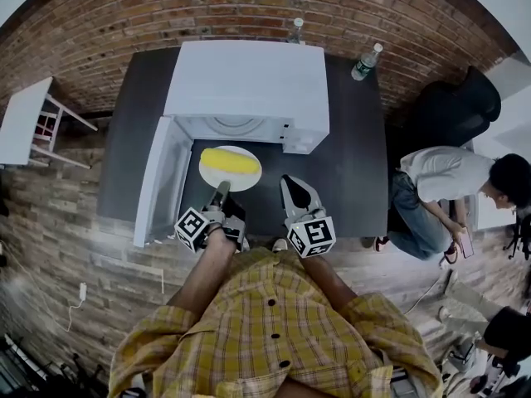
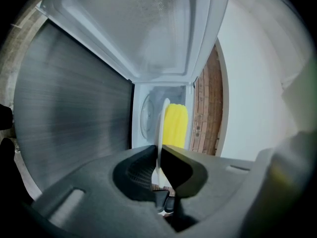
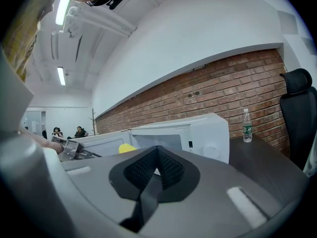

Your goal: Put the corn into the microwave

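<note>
While the left gripper (image 1: 220,187) pinches the near rim of a white plate (image 1: 249,181), the corn (image 1: 228,162) lies across that plate, yellow and lengthwise from left to right. Plate and corn sit just in front of the microwave's (image 1: 249,81) open cavity, not inside it, over the middle of the dark bench (image 1: 348,164); whether the plate rests on the bench or is lifted off it cannot be told. The microwave stands at the bench's far edge, and its door (image 1: 162,177) swings out toward the left edge, close beside the plate.

Seen from the left gripper view, the plate (image 2: 161,128) runs edge-on between the 2 pads of the left gripper (image 2: 159,155), which press on it from both sides, with the corn (image 2: 175,125) beyond and the cavity behind it.

Beside it, the right gripper (image 1: 288,181) hovers over the bench's near edge, just right of the plate and apart from it. Its own view shows the right gripper (image 3: 157,165) with pads pressed together and nothing between them.

At the far edge stand 2 bottles, 1 (image 1: 296,30) behind the microwave and 1 (image 1: 365,60) near the far right corner. Off the right edge, a person (image 1: 448,177) sits by a black chair (image 1: 460,102).
</note>
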Available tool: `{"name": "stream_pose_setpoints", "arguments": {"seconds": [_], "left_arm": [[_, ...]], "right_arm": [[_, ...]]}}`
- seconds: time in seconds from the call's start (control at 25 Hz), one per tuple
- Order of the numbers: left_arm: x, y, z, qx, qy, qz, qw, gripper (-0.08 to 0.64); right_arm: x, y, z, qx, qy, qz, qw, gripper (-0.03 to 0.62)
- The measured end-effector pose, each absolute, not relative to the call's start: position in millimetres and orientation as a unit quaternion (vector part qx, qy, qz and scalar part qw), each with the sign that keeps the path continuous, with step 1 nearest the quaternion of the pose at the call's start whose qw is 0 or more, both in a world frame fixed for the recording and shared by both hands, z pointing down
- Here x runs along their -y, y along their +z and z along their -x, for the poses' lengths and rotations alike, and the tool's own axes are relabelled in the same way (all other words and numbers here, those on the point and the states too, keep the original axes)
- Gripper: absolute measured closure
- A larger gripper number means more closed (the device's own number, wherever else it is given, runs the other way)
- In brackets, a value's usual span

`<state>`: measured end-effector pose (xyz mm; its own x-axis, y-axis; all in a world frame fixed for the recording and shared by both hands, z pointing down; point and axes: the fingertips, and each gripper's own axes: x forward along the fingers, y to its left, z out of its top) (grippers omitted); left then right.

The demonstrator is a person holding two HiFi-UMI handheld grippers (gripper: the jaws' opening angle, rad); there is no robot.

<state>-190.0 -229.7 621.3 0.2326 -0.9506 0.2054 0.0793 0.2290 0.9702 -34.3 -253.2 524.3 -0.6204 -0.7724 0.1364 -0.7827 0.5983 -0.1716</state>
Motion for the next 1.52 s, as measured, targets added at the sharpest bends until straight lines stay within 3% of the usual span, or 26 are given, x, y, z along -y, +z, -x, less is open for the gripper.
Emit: {"name": "stream_pose_setpoints", "arguments": {"seconds": [1.52], "left_arm": [[348,693,205,0.5,-0.389,-0.457,0.624,0.531]], "right_arm": [[281,535,23,0.882,0.108,-0.457,0.052,0.592]]}}
